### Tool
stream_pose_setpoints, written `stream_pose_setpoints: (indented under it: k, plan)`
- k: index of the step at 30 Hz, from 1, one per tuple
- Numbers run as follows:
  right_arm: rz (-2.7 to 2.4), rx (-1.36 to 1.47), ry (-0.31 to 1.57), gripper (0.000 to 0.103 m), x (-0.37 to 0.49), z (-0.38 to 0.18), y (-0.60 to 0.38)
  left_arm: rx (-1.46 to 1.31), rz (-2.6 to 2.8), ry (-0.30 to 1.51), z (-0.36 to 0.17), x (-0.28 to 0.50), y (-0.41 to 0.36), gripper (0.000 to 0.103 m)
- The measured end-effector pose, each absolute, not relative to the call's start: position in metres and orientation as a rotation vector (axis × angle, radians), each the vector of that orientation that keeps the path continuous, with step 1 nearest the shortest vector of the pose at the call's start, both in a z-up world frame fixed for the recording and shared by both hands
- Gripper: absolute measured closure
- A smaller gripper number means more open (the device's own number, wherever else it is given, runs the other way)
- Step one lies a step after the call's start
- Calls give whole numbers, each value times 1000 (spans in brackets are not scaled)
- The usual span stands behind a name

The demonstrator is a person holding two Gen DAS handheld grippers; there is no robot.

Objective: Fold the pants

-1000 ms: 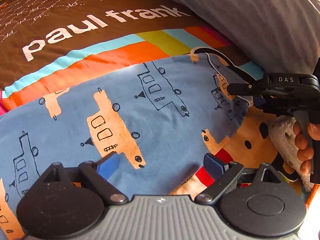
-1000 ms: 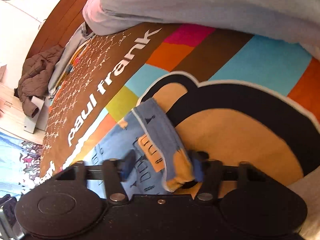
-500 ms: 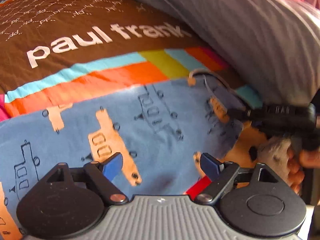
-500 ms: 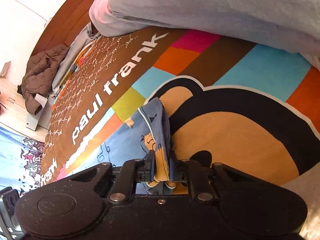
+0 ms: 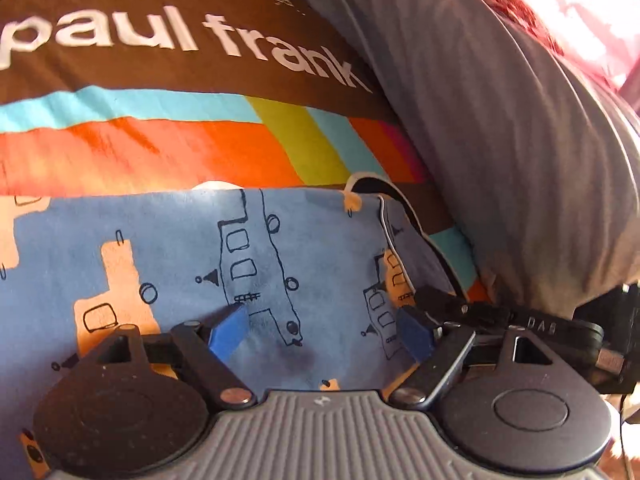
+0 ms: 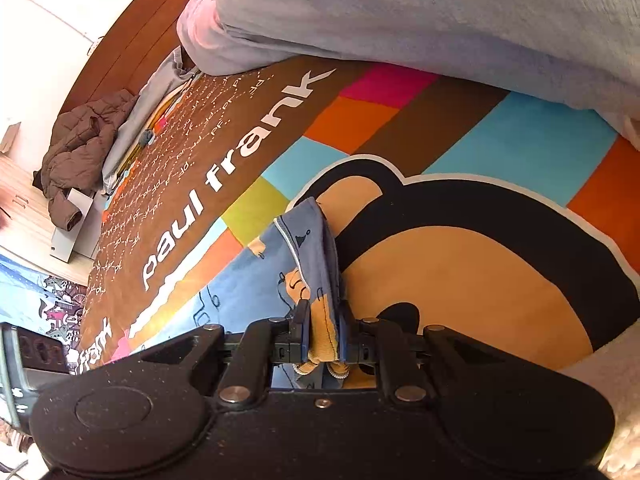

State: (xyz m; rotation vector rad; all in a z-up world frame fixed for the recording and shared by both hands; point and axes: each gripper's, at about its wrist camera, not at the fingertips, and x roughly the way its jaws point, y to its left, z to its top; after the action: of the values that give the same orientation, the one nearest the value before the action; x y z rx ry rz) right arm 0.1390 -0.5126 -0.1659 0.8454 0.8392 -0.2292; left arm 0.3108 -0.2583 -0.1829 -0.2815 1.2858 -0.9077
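Blue pants (image 5: 160, 248) with orange and outlined truck prints lie flat on a striped bedspread (image 5: 160, 148). My left gripper (image 5: 320, 322) hovers low over the pants near their right end. Its jaws are closing but still wide, with the cloth under them and not pinched. My right gripper (image 6: 323, 332) is shut on a bunched edge of the pants (image 6: 312, 240), which rises in a fold between its pads. In the left wrist view, the right gripper (image 5: 436, 300) shows at the right, clamped on that same edge beside my left fingertip.
A thick grey duvet (image 5: 500, 140) is heaped along the far side of the bed, close to the pants' end, and fills the top of the right wrist view (image 6: 440, 20). A brown jacket (image 6: 80, 152) lies at the bed's far corner. The bedspread (image 6: 480, 280) bears a large monkey print.
My right gripper has shut on the pants' edge. My left gripper has slid toward that end of the pants, rolled somewhat, and its jaws have narrowed a little.
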Motion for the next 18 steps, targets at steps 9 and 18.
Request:
stream_pose_setpoints:
  k: [9, 18]
  plan:
    - [-161, 758, 823, 89, 144, -143, -503, -432, -851, 1311, -183, 316, -236, 18]
    - [4, 573, 831, 89, 171, -116, -468, -456, -789, 1275, -171, 313, -194, 18]
